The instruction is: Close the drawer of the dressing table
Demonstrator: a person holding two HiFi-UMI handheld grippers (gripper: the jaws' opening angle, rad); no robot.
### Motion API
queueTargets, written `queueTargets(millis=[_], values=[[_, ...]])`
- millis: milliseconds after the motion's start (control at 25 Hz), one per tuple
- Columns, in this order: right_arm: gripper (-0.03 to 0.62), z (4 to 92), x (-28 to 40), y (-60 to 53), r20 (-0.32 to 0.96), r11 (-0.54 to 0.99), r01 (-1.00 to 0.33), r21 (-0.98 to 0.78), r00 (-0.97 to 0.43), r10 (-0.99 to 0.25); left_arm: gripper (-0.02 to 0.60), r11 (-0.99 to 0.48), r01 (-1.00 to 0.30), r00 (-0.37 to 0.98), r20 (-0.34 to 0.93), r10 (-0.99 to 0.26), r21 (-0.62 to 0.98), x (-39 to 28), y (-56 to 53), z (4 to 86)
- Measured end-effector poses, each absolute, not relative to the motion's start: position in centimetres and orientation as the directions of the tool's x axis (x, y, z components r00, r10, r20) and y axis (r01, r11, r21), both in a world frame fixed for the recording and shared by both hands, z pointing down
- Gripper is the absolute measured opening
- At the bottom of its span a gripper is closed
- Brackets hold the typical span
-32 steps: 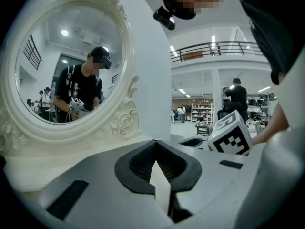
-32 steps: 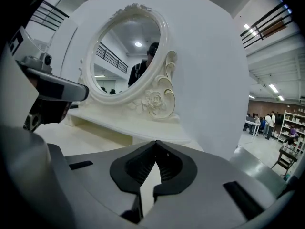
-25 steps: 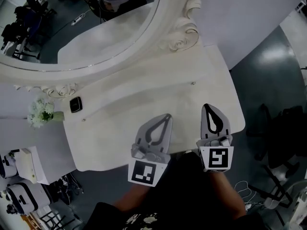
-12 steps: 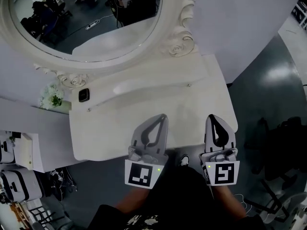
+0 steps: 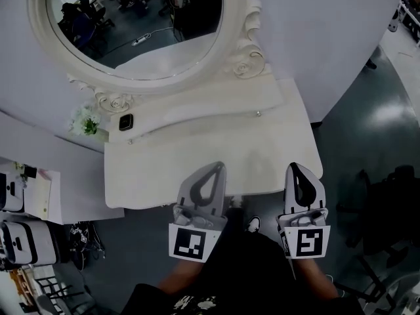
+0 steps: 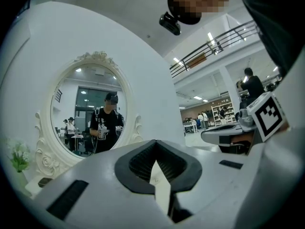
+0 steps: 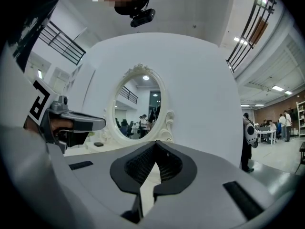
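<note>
Left gripper (image 5: 218, 168) and right gripper (image 5: 296, 168) are closed, empty, level.

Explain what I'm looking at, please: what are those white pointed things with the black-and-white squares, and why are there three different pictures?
There is no robot here. A person holds a hand-held gripping tool in each hand, and the patterned cubes are part of those tools. One picture comes from a camera on the person's head, looking steeply down. In it, the left tool and the right tool point towards a white dressing table. The other two pictures come from a camera riding on each tool, looking along its jaws towards the oval mirror. Near the mirror's base are a small bunch of white flowers and a small dark object that I can't identify. Both tools' jaws are shut with nothing between them, so nothing is held.
</note>
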State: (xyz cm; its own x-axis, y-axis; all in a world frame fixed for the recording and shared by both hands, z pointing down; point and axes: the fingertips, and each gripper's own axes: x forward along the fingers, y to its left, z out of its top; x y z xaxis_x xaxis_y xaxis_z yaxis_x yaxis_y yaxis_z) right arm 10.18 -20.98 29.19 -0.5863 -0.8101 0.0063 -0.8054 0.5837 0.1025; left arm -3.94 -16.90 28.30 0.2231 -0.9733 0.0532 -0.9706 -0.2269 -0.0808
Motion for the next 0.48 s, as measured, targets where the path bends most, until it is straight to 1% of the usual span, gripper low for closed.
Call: queueTargets(millis=[480], values=[[-0.002, 28.2, 11.5, -19.4, -0.028, 0.582, -0.805, 0.115, -0.588, -0.808, 0.003, -0.219, -0.968, 0.217, 0.026, -0.976, -0.124, -2.9, -15.2, 26.9]])
